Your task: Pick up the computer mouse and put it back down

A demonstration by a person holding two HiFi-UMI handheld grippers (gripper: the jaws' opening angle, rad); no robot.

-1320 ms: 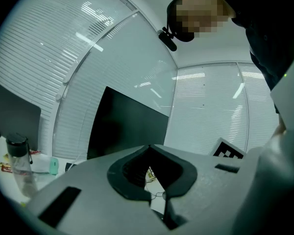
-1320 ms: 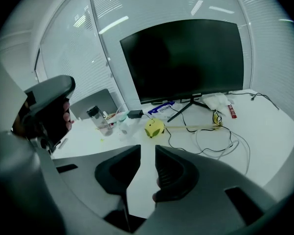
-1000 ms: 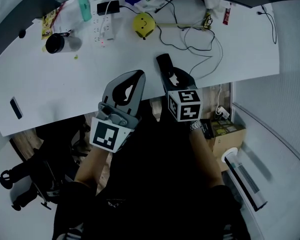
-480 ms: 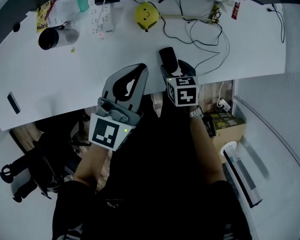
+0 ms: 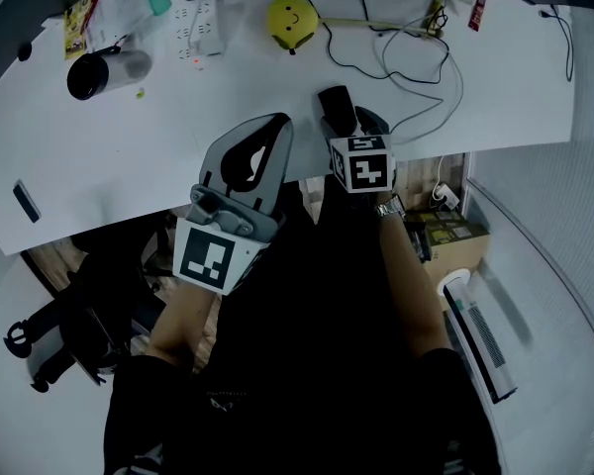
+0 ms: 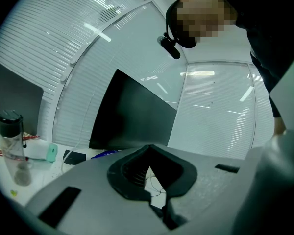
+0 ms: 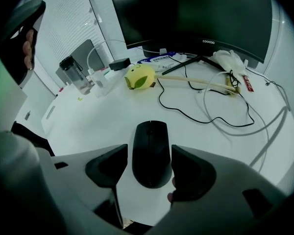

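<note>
The black computer mouse (image 5: 335,105) (image 7: 151,136) lies flat on the white desk (image 5: 129,156) near its front edge. My right gripper (image 5: 344,127) (image 7: 149,156) points steeply down over it. Its jaws are opening, with the mouse's rear half between the two dark pads (image 7: 108,165). A thin gap shows at the left pad, and the right pad sits close against the mouse's side. My left gripper (image 5: 275,127) (image 6: 148,153) hangs to the left, just off the desk's front edge. It is shut with nothing in it.
A yellow smiley toy (image 5: 290,20) (image 7: 139,77), a power strip (image 5: 203,28), a dark tumbler (image 5: 84,75) and loose cables (image 5: 416,43) lie farther back on the desk. A big monitor (image 7: 196,13) stands behind. A small black slab (image 5: 25,201) lies far left.
My right gripper has sunk toward the desk and tipped steeper, with the mouse still at its tips. The left gripper has hardly shifted.
</note>
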